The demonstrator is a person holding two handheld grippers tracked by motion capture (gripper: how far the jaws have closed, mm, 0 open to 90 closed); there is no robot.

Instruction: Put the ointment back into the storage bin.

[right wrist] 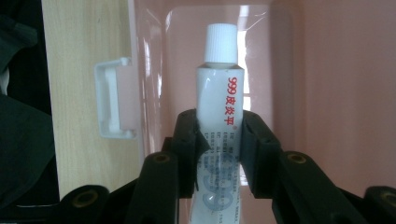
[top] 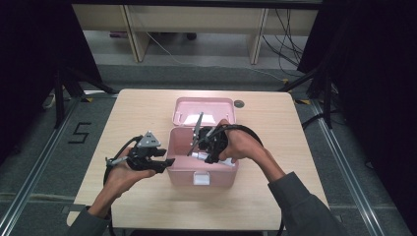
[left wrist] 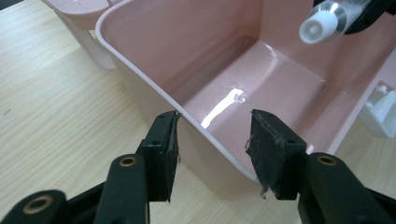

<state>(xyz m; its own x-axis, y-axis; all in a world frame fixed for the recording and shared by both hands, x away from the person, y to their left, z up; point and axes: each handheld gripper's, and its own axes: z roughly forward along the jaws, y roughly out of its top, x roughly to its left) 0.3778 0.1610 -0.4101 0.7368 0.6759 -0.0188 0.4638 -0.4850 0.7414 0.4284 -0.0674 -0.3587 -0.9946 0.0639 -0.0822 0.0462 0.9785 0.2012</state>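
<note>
Here, the right gripper (right wrist: 218, 140) pinches a white plastic ointment tube with a ribbed white cap and red lettering (right wrist: 219, 98), its jaws pressed against the tube's lower body. In the high view this gripper (top: 209, 147) hangs over the open pink plastic storage box (top: 184, 174), which sits at the centre of the light wooden surface (top: 275, 128), so the tube is held above the box's glossy bare floor with its cap pointing toward the wall that bears the white latch (right wrist: 112, 100). The box's hinged pink lid (top: 204, 109) lies folded back at 12 o'clock. The left gripper (left wrist: 212, 140) is spread, its jaws straddling the box's near rim at 9 o'clock, one pad outside the wall and one inside.
</note>
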